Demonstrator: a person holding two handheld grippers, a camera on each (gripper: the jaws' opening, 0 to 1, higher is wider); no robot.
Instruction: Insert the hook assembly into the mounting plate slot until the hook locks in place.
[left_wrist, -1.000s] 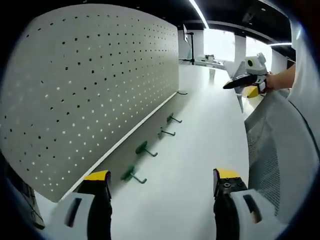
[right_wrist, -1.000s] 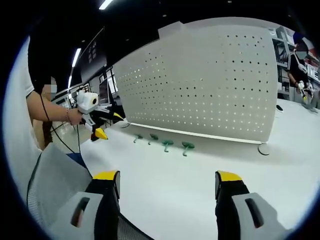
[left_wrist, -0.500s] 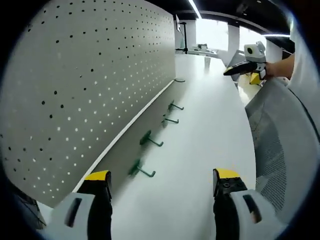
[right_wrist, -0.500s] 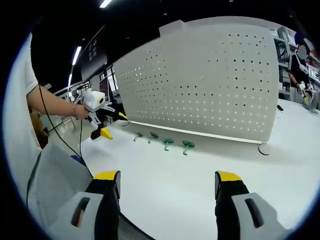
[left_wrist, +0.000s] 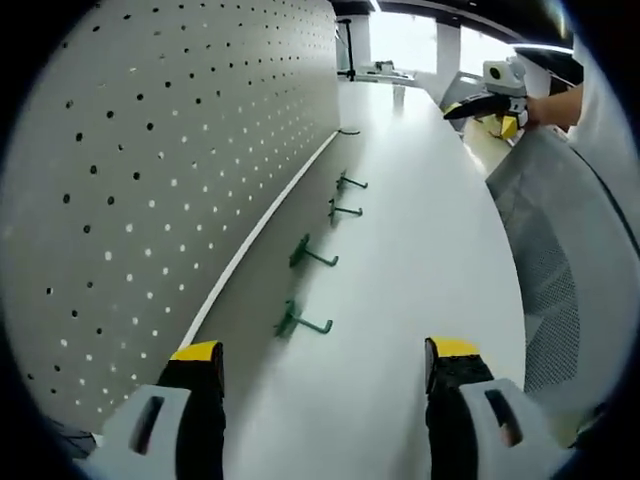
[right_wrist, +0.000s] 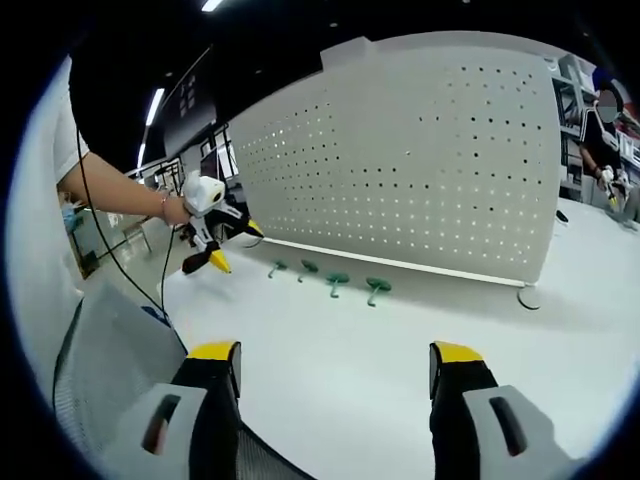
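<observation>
Green hooks: four (left_wrist: 300, 322) (left_wrist: 310, 254) (left_wrist: 343, 211) (left_wrist: 349, 181) lie on the white counter (left_wrist: 420, 260), just beside the pegboard (left_wrist: 170, 140).
Left hand-held gripper (left_wrist: 318, 372): spread, holding nothing, near the nearest hook.
Right hand-held gripper (right_wrist: 330, 372): spread, holding nothing, well apart from the hooks.

White table (left_wrist: 420, 250), grey mesh chair back (left_wrist: 560, 270) at its near edge. Round disc foot (right_wrist: 528, 297) on table, right end. Person (right_wrist: 603, 130) standing past table's right end. Ceiling light strips (right_wrist: 154, 108) above.
</observation>
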